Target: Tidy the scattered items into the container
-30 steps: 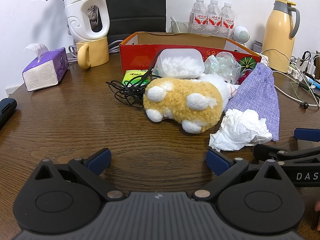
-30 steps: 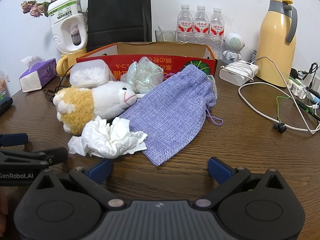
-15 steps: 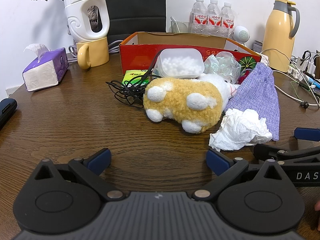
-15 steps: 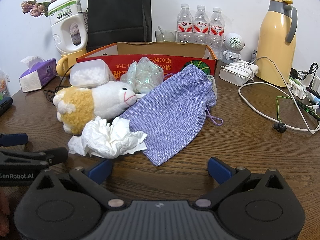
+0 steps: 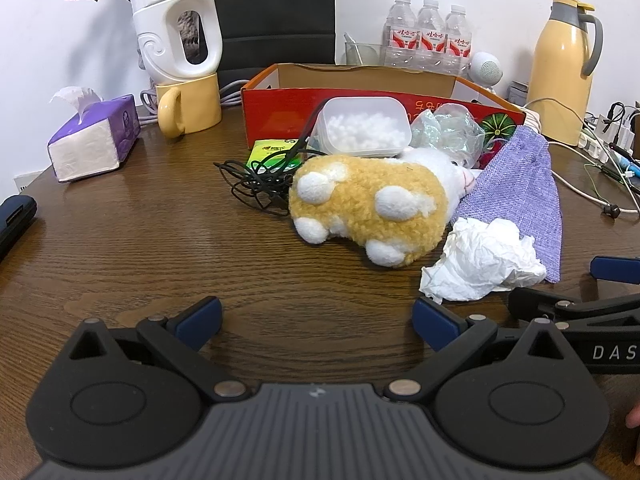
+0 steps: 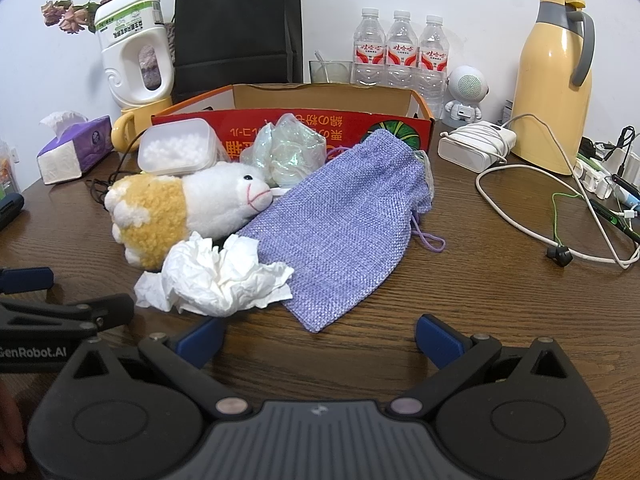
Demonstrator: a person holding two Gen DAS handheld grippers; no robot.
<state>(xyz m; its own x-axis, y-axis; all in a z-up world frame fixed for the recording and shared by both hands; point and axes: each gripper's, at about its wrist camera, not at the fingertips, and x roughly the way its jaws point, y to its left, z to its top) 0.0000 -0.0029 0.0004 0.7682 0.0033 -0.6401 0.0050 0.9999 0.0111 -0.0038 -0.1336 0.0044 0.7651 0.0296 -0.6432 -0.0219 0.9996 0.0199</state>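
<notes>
Both grippers sit low over the desk (image 5: 120,240), jaws spread wide and empty: the left gripper (image 5: 316,316) faces bare wood, the right gripper (image 6: 318,336) faces the tip of the purple drawstring pouch (image 6: 344,232). Just ahead lies the crumpled tissue (image 6: 216,280), touching the pouch and the plush sheep (image 5: 368,208). Behind those come the black cable tangle (image 5: 256,180), the lidded tub of cotton balls (image 5: 364,128) and the crinkled plastic wrap (image 6: 288,152), all outside the red cardboard box (image 5: 280,120). Nothing is tidied yet. Take the tissue first, pinching its high middle rather than a loose edge, and lift clear of the pouch.
</notes>
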